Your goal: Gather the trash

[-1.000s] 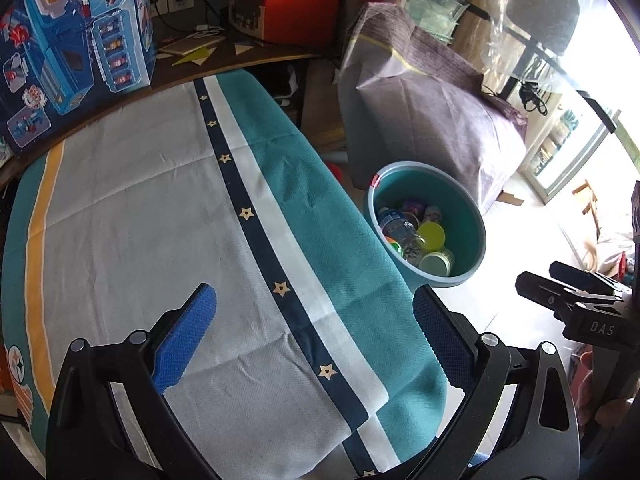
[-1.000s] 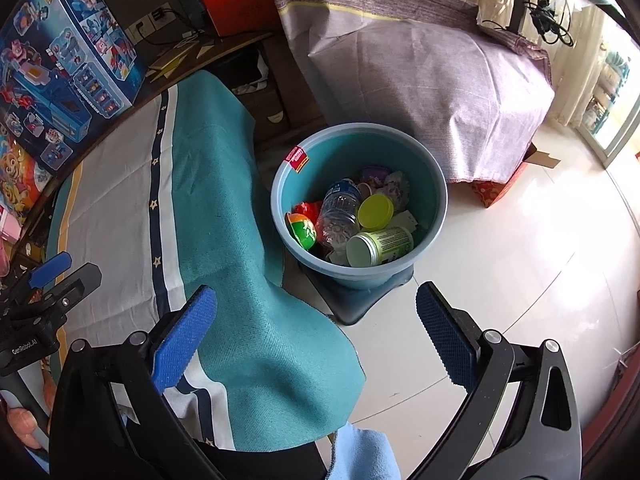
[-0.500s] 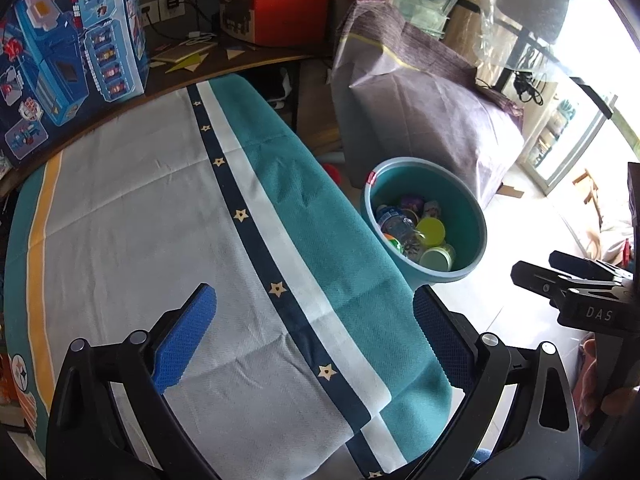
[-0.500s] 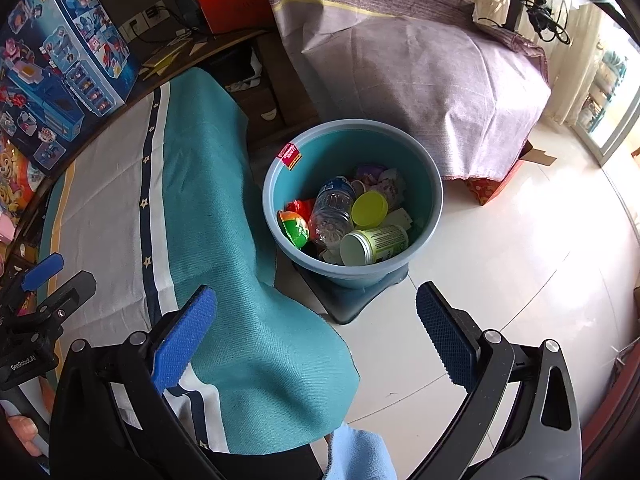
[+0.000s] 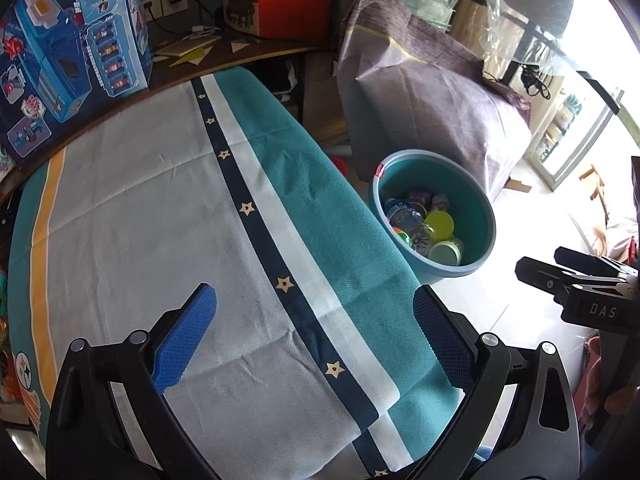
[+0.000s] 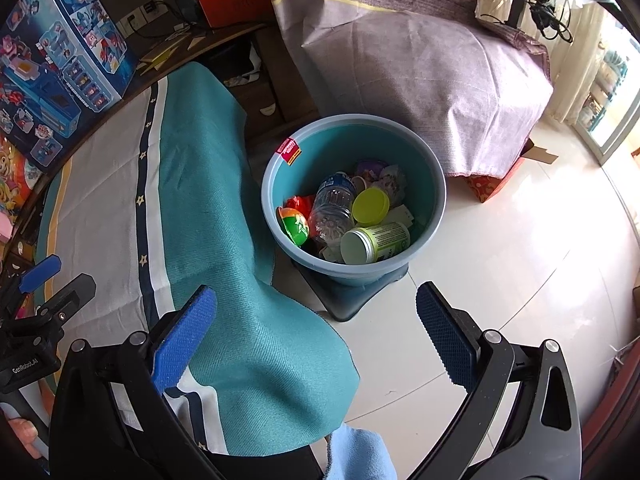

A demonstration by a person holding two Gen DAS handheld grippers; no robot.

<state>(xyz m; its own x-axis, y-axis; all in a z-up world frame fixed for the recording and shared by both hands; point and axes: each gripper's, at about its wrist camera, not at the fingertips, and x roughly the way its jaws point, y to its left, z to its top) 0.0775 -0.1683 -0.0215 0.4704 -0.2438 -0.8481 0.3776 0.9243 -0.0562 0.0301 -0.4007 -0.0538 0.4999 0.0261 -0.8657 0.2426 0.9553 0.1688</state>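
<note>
Striped cloth point(image 5: 168, 216) covers the counter, where no trash is seen. Collected trash point(image 6: 352, 216) lies in the blue bucket point(image 6: 434, 184) on the floor. Both tongs, left point(image 5: 314, 336) and right point(image 6: 316, 336), are held released and empty; remaining corners should be checked slowly.

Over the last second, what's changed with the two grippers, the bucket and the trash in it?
Very little. The left gripper has drawn back a little, so the teal bucket looks slightly farther off in its view. The right gripper has drifted a little, and the bucket sits slightly lower and more central in its view. Nothing was grasped or released. Both grippers remain open and empty, the trash lies as before, and the striped cloth still carries nothing.
</note>
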